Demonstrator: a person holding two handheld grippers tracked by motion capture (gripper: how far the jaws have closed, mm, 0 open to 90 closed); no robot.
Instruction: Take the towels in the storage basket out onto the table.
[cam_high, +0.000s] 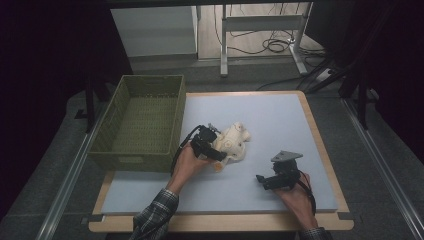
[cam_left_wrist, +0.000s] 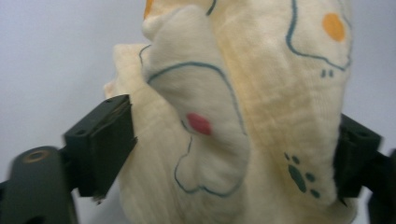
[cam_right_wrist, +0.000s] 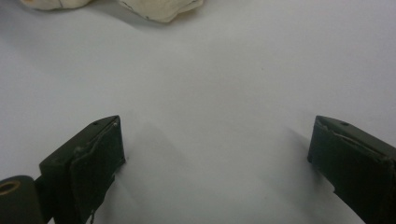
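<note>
One cloth (cam_high: 232, 142), two grippers, one basket (cam_high: 142, 122), one mat (cam_high: 280, 120). Cloth: cream, soft crinkled weave, bunched into a rounded lump, printed with teal outlines, orange dots, one red spot and dark paw marks (cam_left_wrist: 299, 175). In the left gripper view the cloth (cam_left_wrist: 243, 116) fills the gap between the two black jaws, bulging up above them and out past their tips. The jaws stand wide, spread to either side of the lump; the right one lies against the fabric, the left one sits at the fabric's edge, with no visible squeeze, so I read the left gripper (cam_high: 212, 145) as released around the cloth, not clamping it. Right gripper (cam_high: 262, 180): jaws spread wide with nothing between them but bare pale-grey mat (cam_right_wrist: 215, 140); two cream cloth edges (cam_right_wrist: 159, 9) lie well ahead of its tips. Its top bears a grey three-cornered plate. Jaw pads are flat, matt black blocks. Basket: green, rectangular, woven, beside the left gripper on the side away from the right gripper.
</note>
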